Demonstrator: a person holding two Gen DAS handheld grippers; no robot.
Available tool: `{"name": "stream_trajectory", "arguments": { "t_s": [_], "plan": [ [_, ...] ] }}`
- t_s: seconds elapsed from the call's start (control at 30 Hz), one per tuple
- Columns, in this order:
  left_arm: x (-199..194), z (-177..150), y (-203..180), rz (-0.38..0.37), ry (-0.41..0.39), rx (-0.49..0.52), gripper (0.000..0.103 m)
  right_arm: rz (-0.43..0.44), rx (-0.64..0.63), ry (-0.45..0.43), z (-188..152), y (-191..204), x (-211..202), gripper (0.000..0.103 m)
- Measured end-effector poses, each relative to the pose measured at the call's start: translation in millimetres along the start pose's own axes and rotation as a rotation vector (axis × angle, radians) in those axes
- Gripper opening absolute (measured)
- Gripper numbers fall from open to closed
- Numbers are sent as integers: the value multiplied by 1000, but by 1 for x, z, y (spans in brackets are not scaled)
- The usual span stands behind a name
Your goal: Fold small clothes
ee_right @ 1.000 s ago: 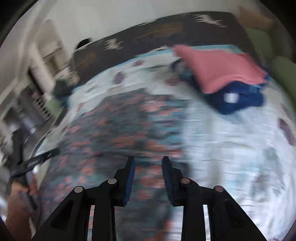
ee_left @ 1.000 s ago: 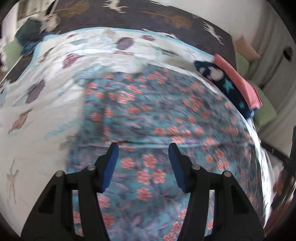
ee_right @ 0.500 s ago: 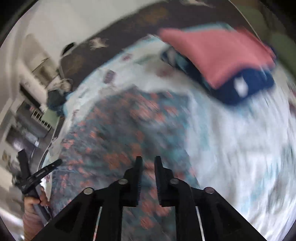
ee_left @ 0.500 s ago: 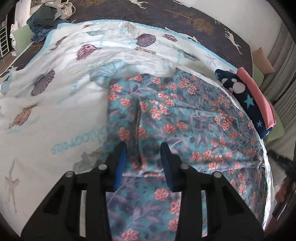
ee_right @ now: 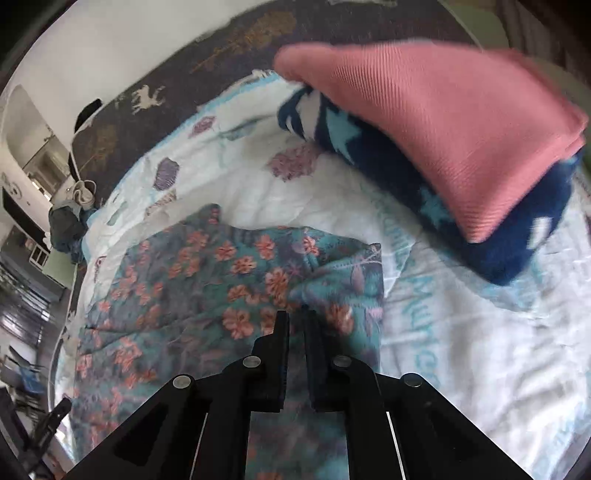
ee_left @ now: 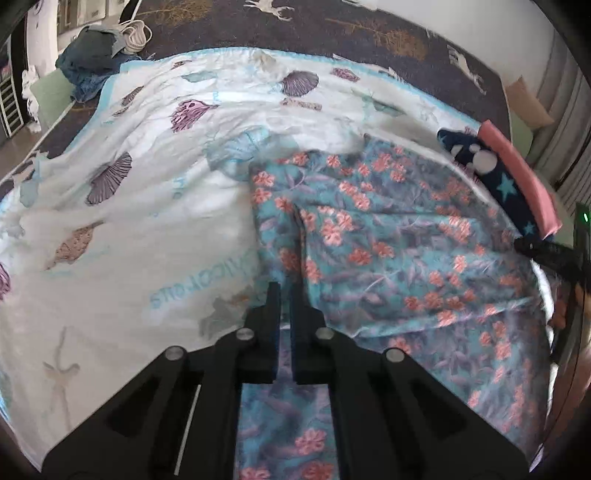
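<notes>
The floral garment (ee_left: 388,240), teal with coral flowers, lies spread on the shell-print sheet (ee_left: 129,221) that covers the bed. In the left wrist view it fills the centre and lower right of the frame; in the right wrist view it takes the centre and lower left (ee_right: 207,288).

The left hand-held gripper (ee_left: 284,291) rises from the bottom centre of its frame. Its jaws are pressed together on the garment's left edge, with a ridge of cloth running up from between the tips. The right hand-held gripper (ee_right: 296,321) stands at the bottom centre of its own frame. Its jaws have just been closing and are now drawn in on a fold of the garment near its right edge, only a narrow slit between them, and the cloth bunches up at the tips.

A stack of folded clothes sits beyond the garment, a pink folded piece (ee_right: 443,122) on top of a navy star-print piece (ee_right: 369,147). It shows at the upper right of both frames. A dark bedspread with deer (ee_left: 369,33) lies under the sheet along the top of the frame. A dark heap of clothes (ee_left: 88,55) rests at the upper left of the left wrist view.
</notes>
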State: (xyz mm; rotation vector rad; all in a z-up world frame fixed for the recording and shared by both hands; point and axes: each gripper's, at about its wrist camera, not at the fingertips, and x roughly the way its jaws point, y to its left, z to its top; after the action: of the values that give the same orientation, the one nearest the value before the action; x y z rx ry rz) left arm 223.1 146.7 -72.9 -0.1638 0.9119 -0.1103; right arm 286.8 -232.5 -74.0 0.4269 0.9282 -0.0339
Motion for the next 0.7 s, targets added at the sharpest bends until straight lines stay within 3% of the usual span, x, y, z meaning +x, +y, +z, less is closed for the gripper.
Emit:
{"name": "stream_trajectory", "arguments": {
  "t_s": [0.13,0.17,0.2,0.23,0.27,0.33,0.37,0.43,0.57,0.63,0.7],
  "plan": [
    [-10,10,-16,-101,-62,-5,10,180,-125,26,-22,26,-24,15],
    [-10,13,-23,-150,-75,5,12,173,-165,62,-31,29,-22,17],
    [-7,14,-28,-166,-79,18,21,138,-188,92,-37,25,-18,18],
    [2,15,-35,-159,-61,47,33,78,-206,121,-43,23,-8,18],
    [12,15,-40,-123,-34,76,37,35,-209,130,-48,18,0,14],
    [38,6,-44,53,40,146,37,76,-106,110,-54,1,-10,14],
    [42,-1,-44,82,50,170,37,82,-70,115,-56,-2,-19,17],
    [23,-10,-42,62,4,164,37,94,-70,94,-68,-3,-48,19],
    [-27,-27,-28,-23,-39,92,43,80,-136,52,-103,-13,-96,39],
    [-55,-45,-16,-51,-76,74,61,69,-139,53,-120,-27,-113,41],
    [-70,-64,-6,-61,-79,69,69,56,-147,54,-139,-39,-133,41]
  ]
}}
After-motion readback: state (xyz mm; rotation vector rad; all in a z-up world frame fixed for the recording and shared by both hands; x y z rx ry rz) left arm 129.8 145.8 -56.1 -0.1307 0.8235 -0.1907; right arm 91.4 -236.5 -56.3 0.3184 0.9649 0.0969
